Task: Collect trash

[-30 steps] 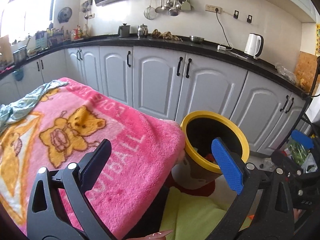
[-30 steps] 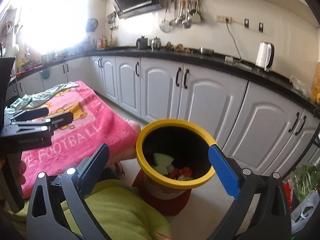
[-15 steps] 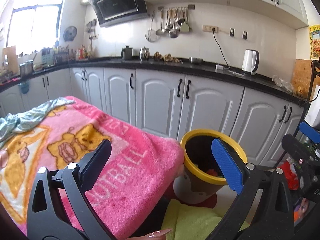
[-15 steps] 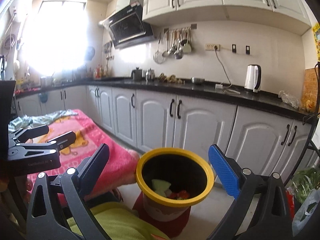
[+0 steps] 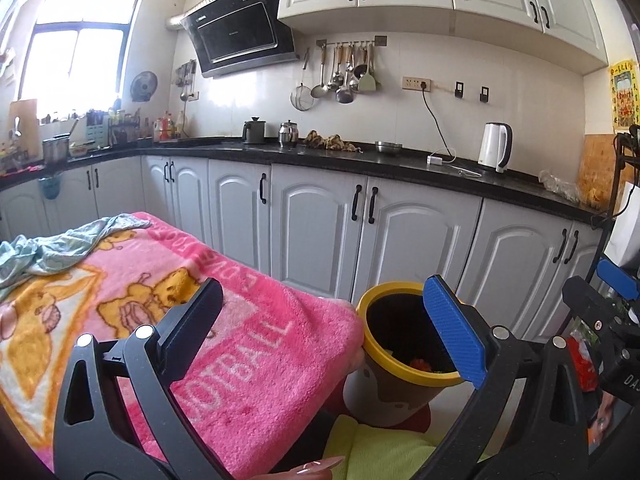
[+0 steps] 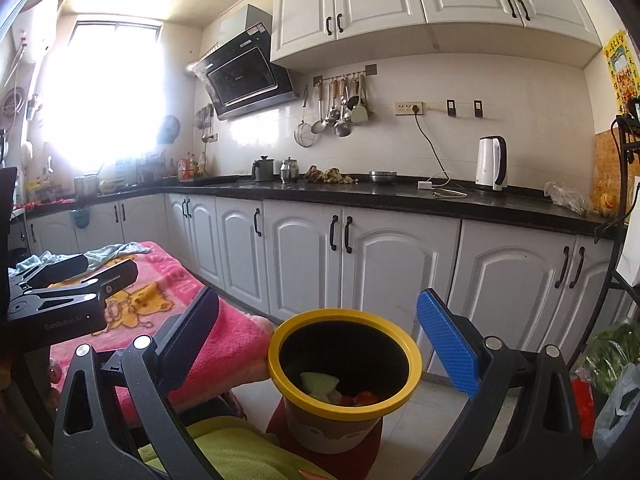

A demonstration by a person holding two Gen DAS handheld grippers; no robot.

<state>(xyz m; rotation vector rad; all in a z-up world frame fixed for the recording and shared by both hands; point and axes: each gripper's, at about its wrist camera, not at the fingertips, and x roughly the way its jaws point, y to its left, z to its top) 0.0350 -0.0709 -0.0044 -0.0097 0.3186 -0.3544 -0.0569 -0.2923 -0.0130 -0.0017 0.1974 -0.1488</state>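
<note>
A small bin with a yellow rim (image 6: 343, 364) (image 5: 404, 344) stands on the floor beside a table under a pink blanket (image 5: 168, 320). Pale green and red scraps (image 6: 320, 384) lie inside it. My right gripper (image 6: 324, 340) is open with nothing in it, raised above and in front of the bin. My left gripper (image 5: 324, 324) is also open and holds nothing, spanning the blanket's corner and the bin's rim. The left gripper's black body (image 6: 68, 296) shows at the left of the right wrist view, over the blanket.
White cabinets (image 6: 360, 264) under a black counter (image 6: 400, 196) run along the back with a kettle (image 6: 491, 164) on top. A light blue cloth (image 5: 52, 248) lies on the blanket. Yellow-green clothing (image 5: 384, 448) fills the bottom. Bags of greens (image 6: 612, 364) sit at right.
Both grippers have tilted upward and pulled back, so the bin sits lower in both views and more wall and upper cabinets show. Both stay open with nothing held.
</note>
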